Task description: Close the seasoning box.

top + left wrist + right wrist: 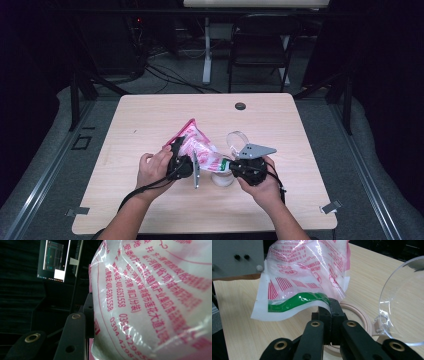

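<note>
Clearly both grippers, left (pixel 186 161) and right (pixel 331 312), clamp the bag (pixel 202 152); tugging its thin edge risks spilling beside the jar (pixel 223 178).

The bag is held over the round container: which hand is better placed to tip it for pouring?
Probably the left gripper: it holds the bag by its full body, raised. The right gripper only pinches the lower edge above the container.

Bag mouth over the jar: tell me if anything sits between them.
Nothing visible does. The right claw pinches the bag's green-edged mouth just above the jar's open rim; the clear lid hangs off to one side, hinged at the rim.
</note>
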The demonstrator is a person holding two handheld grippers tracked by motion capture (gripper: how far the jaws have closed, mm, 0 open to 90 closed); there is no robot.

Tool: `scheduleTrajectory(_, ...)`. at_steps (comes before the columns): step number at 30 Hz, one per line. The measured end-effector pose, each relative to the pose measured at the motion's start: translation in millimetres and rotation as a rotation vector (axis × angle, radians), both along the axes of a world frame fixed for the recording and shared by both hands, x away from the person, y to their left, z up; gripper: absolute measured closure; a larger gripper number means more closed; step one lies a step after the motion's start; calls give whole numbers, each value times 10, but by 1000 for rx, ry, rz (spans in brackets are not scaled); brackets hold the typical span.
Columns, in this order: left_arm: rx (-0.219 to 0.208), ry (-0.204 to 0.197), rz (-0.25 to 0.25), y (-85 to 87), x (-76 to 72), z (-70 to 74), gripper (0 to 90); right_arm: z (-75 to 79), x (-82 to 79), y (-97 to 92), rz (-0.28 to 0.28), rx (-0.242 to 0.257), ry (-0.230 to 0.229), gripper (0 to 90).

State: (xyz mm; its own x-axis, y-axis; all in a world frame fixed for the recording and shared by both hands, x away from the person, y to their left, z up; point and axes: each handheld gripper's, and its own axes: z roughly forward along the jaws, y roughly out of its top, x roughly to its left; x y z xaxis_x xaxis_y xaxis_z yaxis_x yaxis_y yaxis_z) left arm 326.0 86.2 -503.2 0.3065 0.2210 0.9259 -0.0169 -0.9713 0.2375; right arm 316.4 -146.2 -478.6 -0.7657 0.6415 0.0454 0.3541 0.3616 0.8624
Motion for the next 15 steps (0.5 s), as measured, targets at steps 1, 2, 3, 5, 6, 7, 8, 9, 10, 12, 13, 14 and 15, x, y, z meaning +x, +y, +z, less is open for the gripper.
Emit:
scheduleTrajectory(1, 5, 1, -1, -5, -2, 9, 638, -5, 3, -3, -4, 1, 1, 900)
scheduleTrajectory(2, 11, 1, -2, -6, -5, 11, 638, -14, 8, -7, -6, 6, 5, 900)
scheduleTrajectory(3, 15, -1, -4, -6, -5, 13, 638, -15, 8, -9, -6, 4, 5, 900)
scheduleTrajectory(5, 24, -4, -3, -9, -8, 21, 639, -17, 9, -10, -8, 6, 5, 900)
scheduleTrajectory(6, 29, -10, -5, -10, -7, 27, 639, -18, 10, -11, -8, 4, 6, 900)
scheduleTrajectory(7, 30, -16, -8, -11, -5, 29, 639, -20, 11, -11, -8, 2, 7, 900)
scheduleTrajectory(8, 29, -14, -5, -12, -5, 33, 639, -26, 13, -10, -8, 2, 8, 900)
scheduleTrajectory(9, 34, -12, -6, -13, -3, 43, 640, -35, 17, -9, -8, 2, 11, 900)
scheduleTrajectory(10, 34, -12, -6, -13, -3, 43, 640, -35, 17, -9, -8, 2, 11, 900)
scheduleTrajectory(12, 41, -13, -4, -15, 0, 52, 640, -41, 21, -8, -8, -4, 12, 900)
scheduleTrajectory(13, 43, -15, -5, -14, 2, 53, 640, -45, 22, -7, -7, -4, 13, 900)
scheduleTrajectory(14, 46, -16, -6, -15, 3, 55, 640, -46, 23, -8, -6, -7, 14, 900)
scheduleTrajectory(15, 48, -15, -7, -15, 4, 58, 640, -48, 23, -8, -6, -8, 15, 900)
